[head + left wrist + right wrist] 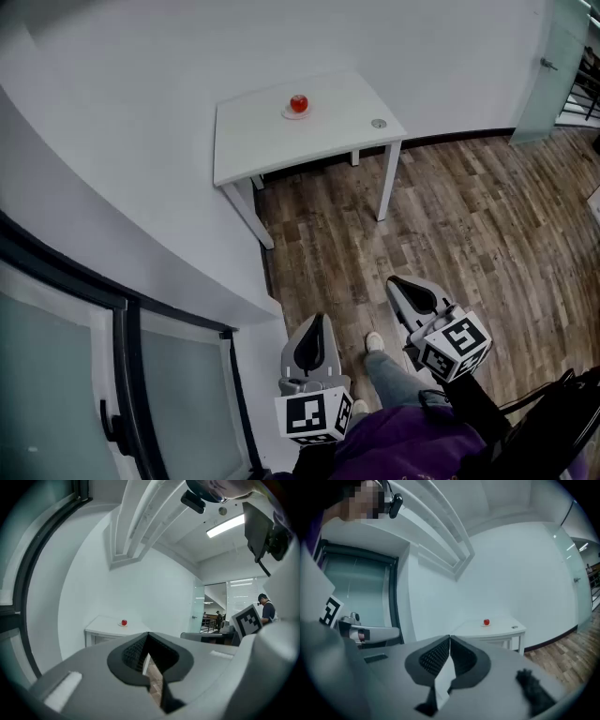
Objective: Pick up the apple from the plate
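left gripper [317, 324] and right gripper [399, 285] closed; apple [298, 102] on plate [289, 115]

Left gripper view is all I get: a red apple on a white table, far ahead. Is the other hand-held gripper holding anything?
Observer: No. The right hand-held gripper is shut, with nothing between its jaws.
Operator: Anything on the table besides the apple?
Observer: Yes. A small round grey disc lies on the white rectangular table near its front corner at the head view's right, apart from the round red apple on its small white plate.
Operator: What lies between us and the table?
Observer: A stretch of brown wood-plank floor; the table stands well ahead of the person's white shoe.
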`<control>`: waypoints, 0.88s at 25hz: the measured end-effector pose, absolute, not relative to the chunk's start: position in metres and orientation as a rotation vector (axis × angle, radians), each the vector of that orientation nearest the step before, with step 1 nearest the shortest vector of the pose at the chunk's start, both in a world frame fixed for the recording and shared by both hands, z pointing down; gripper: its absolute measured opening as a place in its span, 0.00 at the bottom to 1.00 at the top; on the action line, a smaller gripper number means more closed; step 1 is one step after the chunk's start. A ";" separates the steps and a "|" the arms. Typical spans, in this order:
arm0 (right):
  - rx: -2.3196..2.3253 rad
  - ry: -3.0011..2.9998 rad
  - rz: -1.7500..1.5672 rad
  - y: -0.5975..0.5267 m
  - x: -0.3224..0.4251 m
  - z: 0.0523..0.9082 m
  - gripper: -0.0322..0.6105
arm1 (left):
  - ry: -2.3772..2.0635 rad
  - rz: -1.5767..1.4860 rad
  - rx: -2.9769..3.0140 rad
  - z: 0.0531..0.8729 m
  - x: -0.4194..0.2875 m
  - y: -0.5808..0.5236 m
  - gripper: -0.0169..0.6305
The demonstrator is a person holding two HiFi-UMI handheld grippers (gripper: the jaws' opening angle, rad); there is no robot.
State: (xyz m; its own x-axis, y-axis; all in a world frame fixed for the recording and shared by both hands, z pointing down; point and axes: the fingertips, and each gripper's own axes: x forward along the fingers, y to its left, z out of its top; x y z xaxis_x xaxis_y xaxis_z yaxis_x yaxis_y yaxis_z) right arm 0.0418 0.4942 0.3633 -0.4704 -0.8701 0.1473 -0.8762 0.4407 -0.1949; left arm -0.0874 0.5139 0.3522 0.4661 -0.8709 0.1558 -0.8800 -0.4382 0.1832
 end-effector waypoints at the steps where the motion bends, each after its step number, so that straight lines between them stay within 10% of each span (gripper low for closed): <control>1: 1.608 -2.645 0.380 0.480 0.047 0.361 0.07 | -1.502 0.057 2.480 0.352 -0.081 0.501 0.04; 22: 1.474 -2.685 0.409 0.304 0.120 0.373 0.07 | -1.550 0.106 2.448 0.352 0.003 0.320 0.04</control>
